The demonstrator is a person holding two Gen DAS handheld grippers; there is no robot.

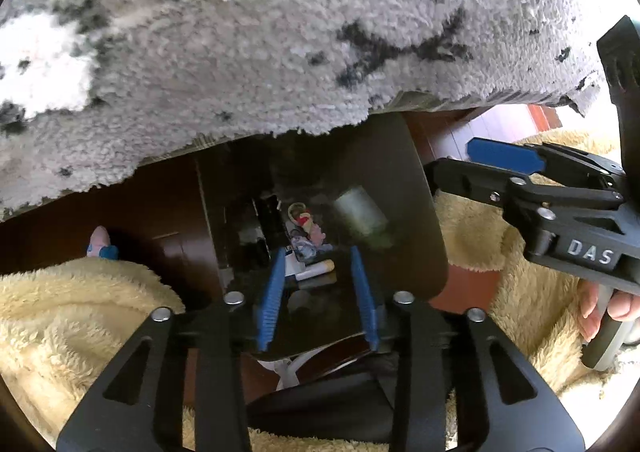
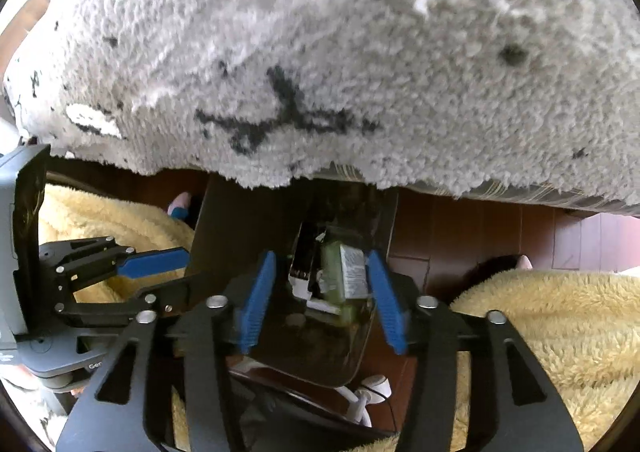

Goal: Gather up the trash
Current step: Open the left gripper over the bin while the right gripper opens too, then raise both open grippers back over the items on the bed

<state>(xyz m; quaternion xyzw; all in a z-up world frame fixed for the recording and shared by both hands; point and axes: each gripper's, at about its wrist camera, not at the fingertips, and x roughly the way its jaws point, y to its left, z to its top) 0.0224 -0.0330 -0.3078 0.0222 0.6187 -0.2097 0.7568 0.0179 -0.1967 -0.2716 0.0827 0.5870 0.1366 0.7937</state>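
Observation:
A dark trash bin (image 1: 404,211) stands on the wood floor below both grippers, seen from above. Inside lie wrappers and small trash (image 1: 308,236), and a blurred green-and-white carton (image 1: 360,211) is in mid-air over the opening. In the right wrist view the same carton (image 2: 346,276) sits between the blue pads, not touched by them, above the bin (image 2: 240,228). My left gripper (image 1: 320,284) is open and empty over the bin. My right gripper (image 2: 322,292) is open; it also shows at the right of the left wrist view (image 1: 480,159).
A grey shaggy rug (image 1: 280,31) with dark marks fills the upper half of both views, its edge beside the bin. The person's cream fleece legs (image 1: 72,316) flank the bin, with pink slippers (image 1: 98,240). White cables (image 2: 368,388) lie near the bin's base.

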